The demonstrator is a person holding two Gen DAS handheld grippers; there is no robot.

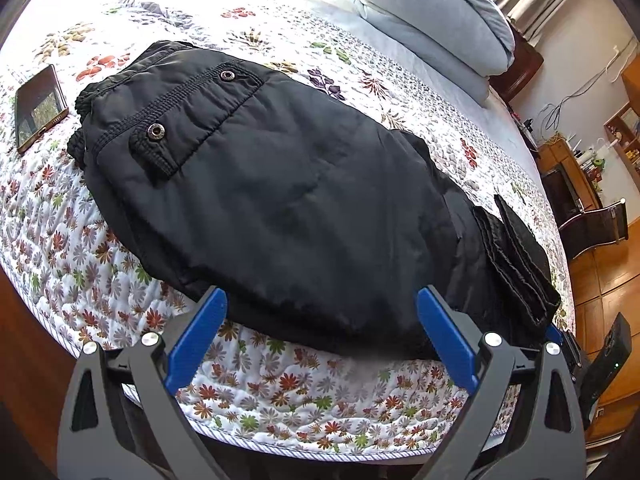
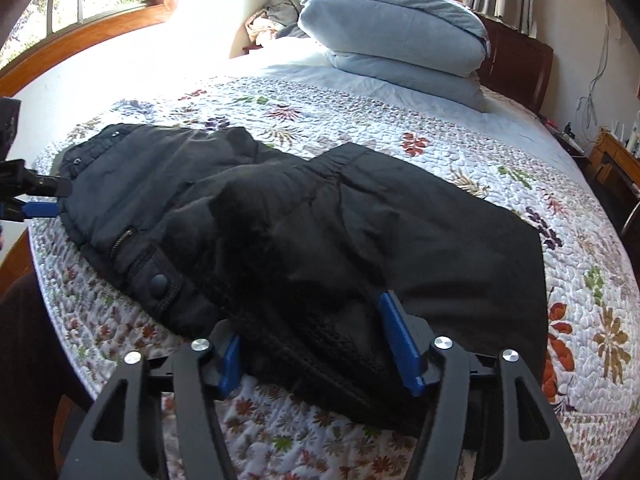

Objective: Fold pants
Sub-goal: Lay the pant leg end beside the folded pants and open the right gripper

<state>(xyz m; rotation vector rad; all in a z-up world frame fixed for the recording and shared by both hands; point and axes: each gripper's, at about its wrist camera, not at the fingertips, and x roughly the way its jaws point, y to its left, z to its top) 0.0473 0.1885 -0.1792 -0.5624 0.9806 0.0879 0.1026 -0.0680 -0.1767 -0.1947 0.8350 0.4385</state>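
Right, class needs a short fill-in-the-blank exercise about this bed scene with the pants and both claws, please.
1. The pants on the quilt are ____ in colour.
2. The phone lies beside the ____ end of the pants.
3. The left claw has its jaws ____, straddling the near edge of the pants.
4. The folded duvet is pale ____.

Missing words: black; waistband; open; blue
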